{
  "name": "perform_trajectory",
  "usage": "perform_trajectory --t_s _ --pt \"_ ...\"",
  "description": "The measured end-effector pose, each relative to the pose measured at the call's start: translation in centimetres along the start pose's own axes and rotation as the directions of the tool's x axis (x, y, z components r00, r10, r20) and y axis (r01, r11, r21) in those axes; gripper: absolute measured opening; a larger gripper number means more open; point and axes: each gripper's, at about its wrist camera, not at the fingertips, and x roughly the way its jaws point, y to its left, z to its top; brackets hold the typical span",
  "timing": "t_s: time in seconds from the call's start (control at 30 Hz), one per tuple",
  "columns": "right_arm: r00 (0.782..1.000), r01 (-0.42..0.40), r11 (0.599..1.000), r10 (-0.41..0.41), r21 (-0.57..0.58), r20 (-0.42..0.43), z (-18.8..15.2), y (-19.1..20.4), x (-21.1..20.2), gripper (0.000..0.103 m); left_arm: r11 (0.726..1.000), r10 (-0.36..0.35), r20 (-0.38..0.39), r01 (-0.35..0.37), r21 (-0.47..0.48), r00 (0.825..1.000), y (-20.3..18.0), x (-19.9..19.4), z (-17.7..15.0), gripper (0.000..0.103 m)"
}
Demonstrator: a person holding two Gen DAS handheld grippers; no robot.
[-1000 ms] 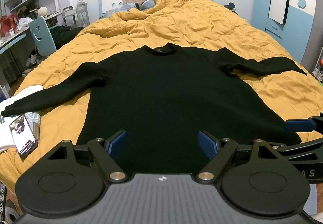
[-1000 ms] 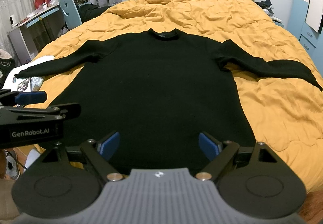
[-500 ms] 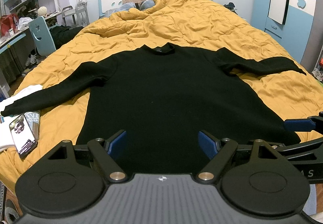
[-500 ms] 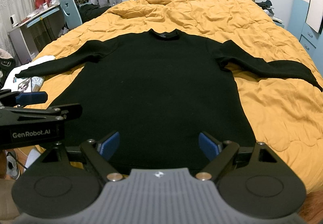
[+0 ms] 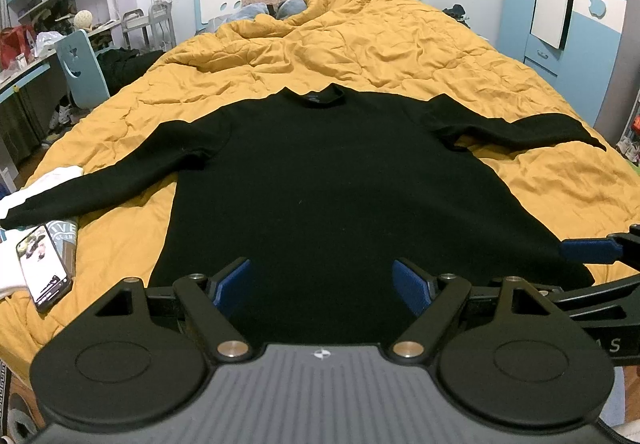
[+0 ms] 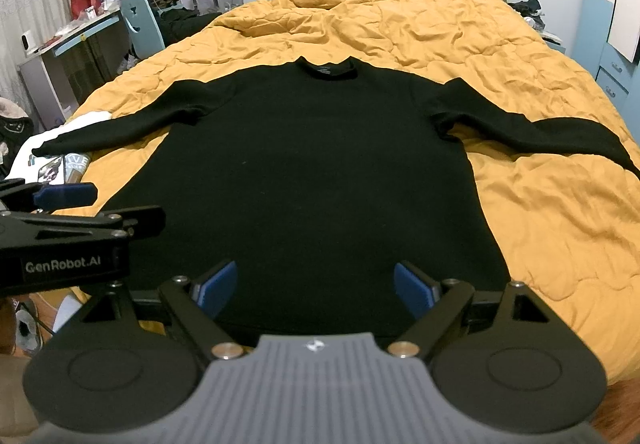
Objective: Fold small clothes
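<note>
Nothing has really changed over the last second, honestly: both views look the same as before, so folding hasn't started. Black sweater (image 5: 332, 180) lies flat on the yellow quilt (image 5: 400, 44), collar toward the headboard, both sleeves spread out to the sides, hem right at the near edge of the bed. Left gripper (image 5: 322, 286) hovers above the hem with its blue pads wide apart, grasping nothing. Right gripper (image 6: 316, 286) is the same deal, released and empty, just beside the left one. Phone (image 5: 42, 270) sits near the left sleeve's cuff. My guess is a sleeve gets grabbed first.
</note>
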Motion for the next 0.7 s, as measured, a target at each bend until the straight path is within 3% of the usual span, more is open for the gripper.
perform_trajectory --t_s 0.23,0.4,0.6,0.7 --pt "1.0 -0.017 1.0 0.017 0.02 -0.013 0.3 -0.7 0.4 0.082 1.0 -0.024 -0.015 0.024 -0.01 1.0 -0.5 0.7 0.1 0.094" --pt "1.0 -0.03 0.999 0.03 0.019 0.005 1.3 -2.0 1.3 0.082 0.996 -0.072 0.003 0.072 -0.059 0.997 1.3 1.8 1.8 0.094" --pt "0.996 -0.017 1.0 0.016 0.009 0.092 4.1 -4.0 3.0 0.082 0.987 -0.068 0.033 0.072 -0.142 0.997 5.5 4.2 4.1 0.094" --pt "0.991 -0.009 1.0 0.006 0.022 0.136 5.9 -5.3 4.2 0.082 0.969 -0.053 0.055 0.064 -0.237 0.997 9.3 5.5 5.5 0.094"
